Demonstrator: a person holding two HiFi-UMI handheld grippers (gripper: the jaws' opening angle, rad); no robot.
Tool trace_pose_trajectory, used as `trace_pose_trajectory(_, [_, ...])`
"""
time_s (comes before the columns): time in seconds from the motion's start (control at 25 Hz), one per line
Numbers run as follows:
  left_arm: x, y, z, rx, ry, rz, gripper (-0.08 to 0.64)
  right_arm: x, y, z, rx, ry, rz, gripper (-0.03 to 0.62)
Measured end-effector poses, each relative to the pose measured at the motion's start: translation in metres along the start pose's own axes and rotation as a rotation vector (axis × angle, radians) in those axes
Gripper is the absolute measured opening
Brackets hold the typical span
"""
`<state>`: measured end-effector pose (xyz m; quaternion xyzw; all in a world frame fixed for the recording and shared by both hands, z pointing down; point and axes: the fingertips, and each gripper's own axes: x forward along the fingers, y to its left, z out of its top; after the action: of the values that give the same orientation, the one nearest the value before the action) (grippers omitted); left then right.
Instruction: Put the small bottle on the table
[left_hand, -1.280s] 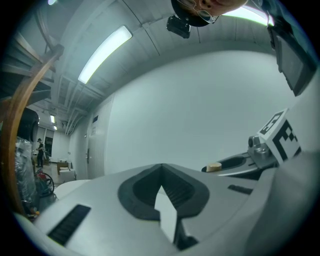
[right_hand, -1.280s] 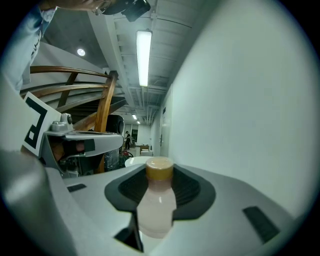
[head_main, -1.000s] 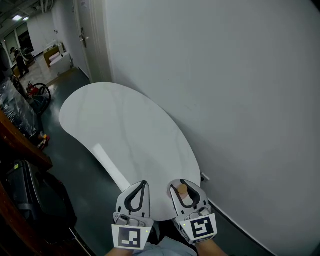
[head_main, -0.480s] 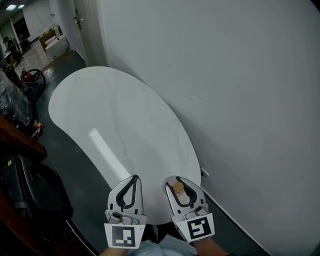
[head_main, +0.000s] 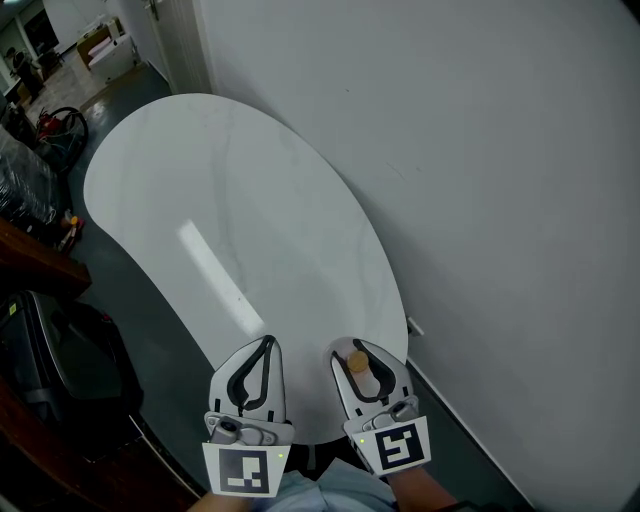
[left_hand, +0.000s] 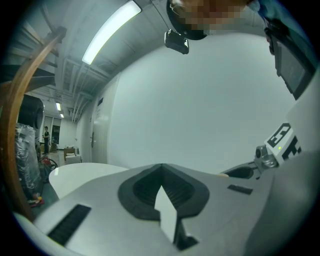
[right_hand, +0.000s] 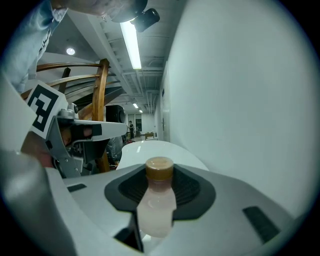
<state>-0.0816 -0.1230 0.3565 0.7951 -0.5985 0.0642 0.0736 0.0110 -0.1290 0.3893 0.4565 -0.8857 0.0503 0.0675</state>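
White wall (head_main: 480, 150); oval white table (head_main: 230, 200); dark floor (head_main: 160, 340) (glossy); ceiling strip light (left_hand: 107, 32); wooden rail (left_hand: 17, 110)

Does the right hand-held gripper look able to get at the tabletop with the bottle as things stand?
Probably yes. The right hand-held gripper, shut on the small bottle, hangs at the table's near edge; the white top ahead looks bare, nothing between.

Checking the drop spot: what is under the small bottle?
The near edge of the white table lies below the small bottle, gripped by the right gripper. Its jaws hide the bottle's base and the tabletop beneath.
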Motion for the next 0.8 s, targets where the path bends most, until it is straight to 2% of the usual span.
trace_pose_trajectory(0.8, [0.003,0.0,-0.035,-0.003,0.139,0.011,0.0,0.013,-0.005,-0.051,0.085,0.109,0.018,0.127])
